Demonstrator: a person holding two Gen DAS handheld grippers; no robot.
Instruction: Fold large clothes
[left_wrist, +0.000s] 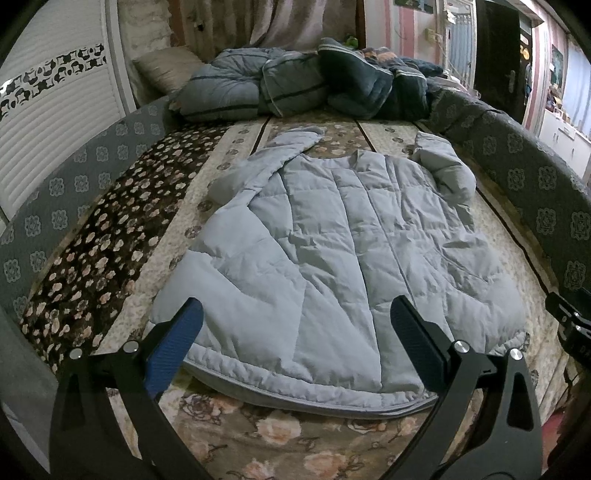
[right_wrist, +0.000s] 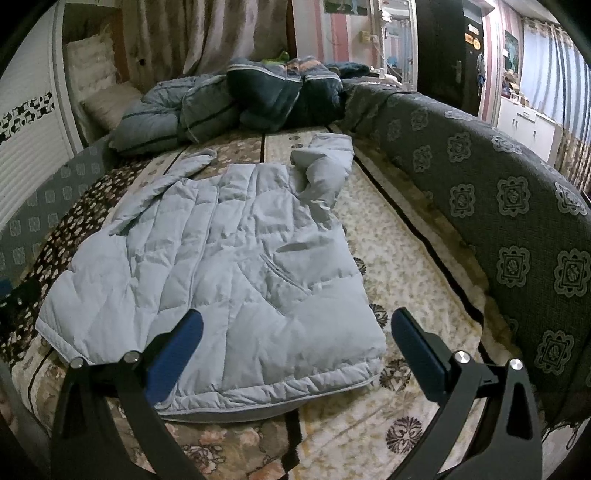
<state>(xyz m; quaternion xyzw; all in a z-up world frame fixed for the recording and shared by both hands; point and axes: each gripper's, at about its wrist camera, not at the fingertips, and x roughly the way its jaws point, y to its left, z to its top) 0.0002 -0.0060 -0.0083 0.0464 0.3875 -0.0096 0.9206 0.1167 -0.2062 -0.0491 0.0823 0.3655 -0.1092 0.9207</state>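
Observation:
A light blue-grey quilted puffer jacket (left_wrist: 332, 251) lies flat on the bed, hem toward me, collar away. Its left sleeve (left_wrist: 280, 147) stretches up and left; its right sleeve (left_wrist: 443, 166) is bunched at the far right. My left gripper (left_wrist: 295, 332) is open and empty, hovering over the hem near the jacket's left half. In the right wrist view the jacket (right_wrist: 221, 277) fills the left and middle. My right gripper (right_wrist: 295, 336) is open and empty above the jacket's near right hem corner. The right gripper's body shows at the left view's right edge (left_wrist: 569, 317).
A floral bedspread (right_wrist: 406, 258) covers the bed. A pile of blue-grey duvets (left_wrist: 295, 85) and a pillow (left_wrist: 166, 66) lie at the far end. A padded grey patterned rail (right_wrist: 498, 206) runs along the right side, another (left_wrist: 55, 206) along the left. A white wardrobe (left_wrist: 44, 122) stands left.

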